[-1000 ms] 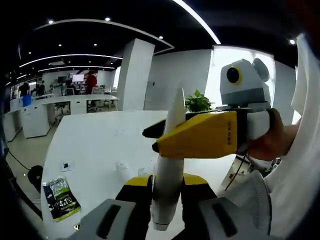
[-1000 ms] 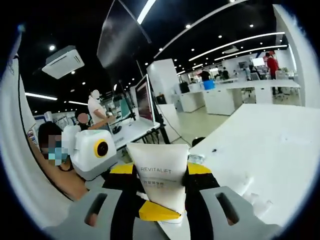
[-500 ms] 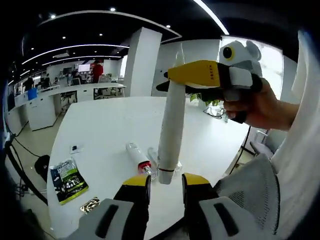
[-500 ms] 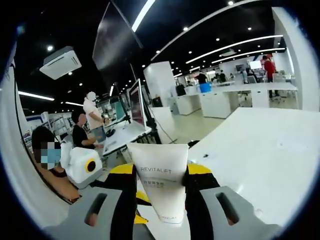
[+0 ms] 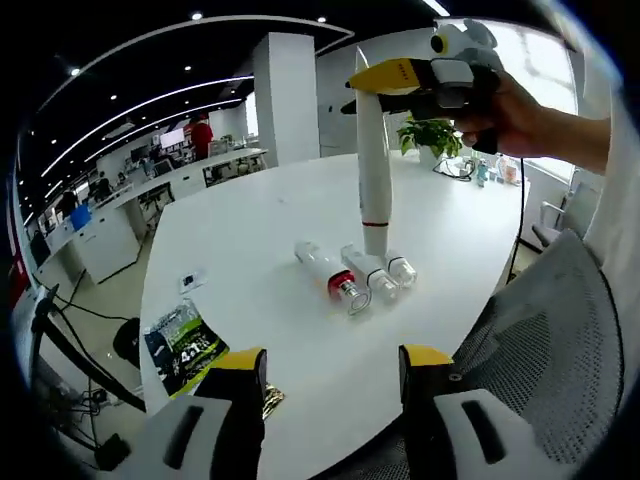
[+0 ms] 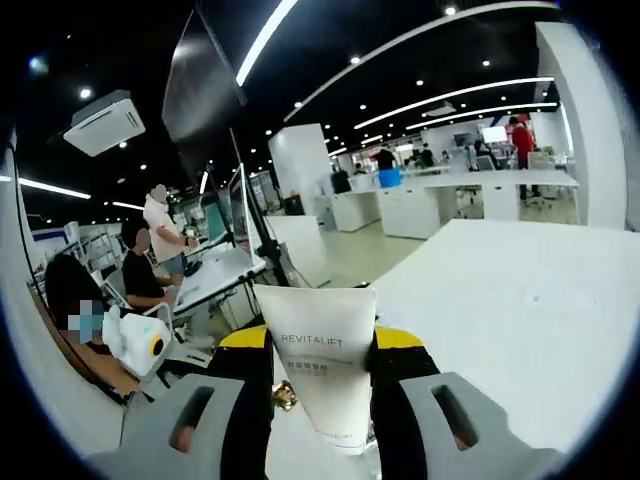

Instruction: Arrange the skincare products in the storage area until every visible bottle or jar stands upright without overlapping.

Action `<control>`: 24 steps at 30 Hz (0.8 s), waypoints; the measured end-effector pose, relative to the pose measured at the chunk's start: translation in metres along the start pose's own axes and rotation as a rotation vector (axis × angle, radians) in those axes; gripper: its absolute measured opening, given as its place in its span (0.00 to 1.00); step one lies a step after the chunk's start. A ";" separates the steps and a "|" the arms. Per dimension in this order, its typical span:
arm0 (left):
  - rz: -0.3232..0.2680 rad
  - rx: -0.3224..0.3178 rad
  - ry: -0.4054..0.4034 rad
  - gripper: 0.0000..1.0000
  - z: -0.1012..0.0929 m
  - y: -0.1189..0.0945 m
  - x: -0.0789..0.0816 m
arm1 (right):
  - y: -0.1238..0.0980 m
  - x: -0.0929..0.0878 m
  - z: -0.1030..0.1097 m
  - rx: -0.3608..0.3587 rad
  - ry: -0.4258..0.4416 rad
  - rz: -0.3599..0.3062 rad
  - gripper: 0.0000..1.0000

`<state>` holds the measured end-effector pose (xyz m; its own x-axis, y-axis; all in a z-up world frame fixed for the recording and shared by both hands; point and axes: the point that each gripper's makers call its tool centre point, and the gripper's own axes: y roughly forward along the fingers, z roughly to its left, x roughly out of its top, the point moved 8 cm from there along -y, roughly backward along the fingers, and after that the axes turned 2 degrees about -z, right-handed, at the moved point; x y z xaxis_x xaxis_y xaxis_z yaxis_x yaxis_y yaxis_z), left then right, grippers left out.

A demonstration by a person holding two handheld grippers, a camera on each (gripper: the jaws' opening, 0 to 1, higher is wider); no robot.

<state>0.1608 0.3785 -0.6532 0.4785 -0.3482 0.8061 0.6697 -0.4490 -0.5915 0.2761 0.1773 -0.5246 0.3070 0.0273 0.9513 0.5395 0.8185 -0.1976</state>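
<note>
One white tube (image 6: 318, 372), printed REVITALIFT, is clamped between the jaws of the right gripper (image 6: 318, 385). In the left gripper view the same tube (image 5: 372, 160) hangs vertically from that gripper (image 5: 395, 76), cap end down, just above the white table (image 5: 270, 250); whether the cap touches the surface cannot be determined. Three small bottles (image 5: 355, 275) lie on their sides on the table directly below and beside the tube's lower end, close together, one carrying a red band (image 5: 333, 282). The left gripper (image 5: 325, 365) stands wide, with nothing between its jaws. A dark green sachet (image 5: 180, 340) lies flat near the table's edge, well apart from the bottles.
</note>
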 end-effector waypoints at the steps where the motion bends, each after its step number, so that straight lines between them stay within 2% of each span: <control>1: 0.011 0.002 0.011 0.60 -0.001 0.002 -0.003 | 0.001 0.001 -0.004 -0.006 -0.002 0.001 0.35; 6: 0.075 0.017 0.079 0.60 -0.002 0.015 -0.015 | 0.008 0.003 -0.020 -0.031 -0.005 0.007 0.35; 10: 0.094 0.015 0.043 0.55 -0.001 0.012 -0.016 | 0.017 0.003 -0.030 -0.055 -0.001 0.007 0.35; 13: 0.144 -0.004 0.064 0.54 -0.005 0.015 -0.022 | 0.024 0.004 -0.039 -0.068 -0.004 0.007 0.35; 17: 0.137 -0.006 0.054 0.55 -0.004 0.015 -0.022 | 0.034 0.006 -0.054 -0.092 -0.010 0.006 0.35; 24: 0.168 -0.002 0.034 0.57 -0.002 0.017 -0.026 | 0.044 0.004 -0.081 -0.136 0.004 0.007 0.35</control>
<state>0.1582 0.3780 -0.6848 0.5642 -0.4456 0.6950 0.5808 -0.3841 -0.7178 0.3649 0.1672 -0.5483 0.3138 0.0303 0.9490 0.6389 0.7327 -0.2347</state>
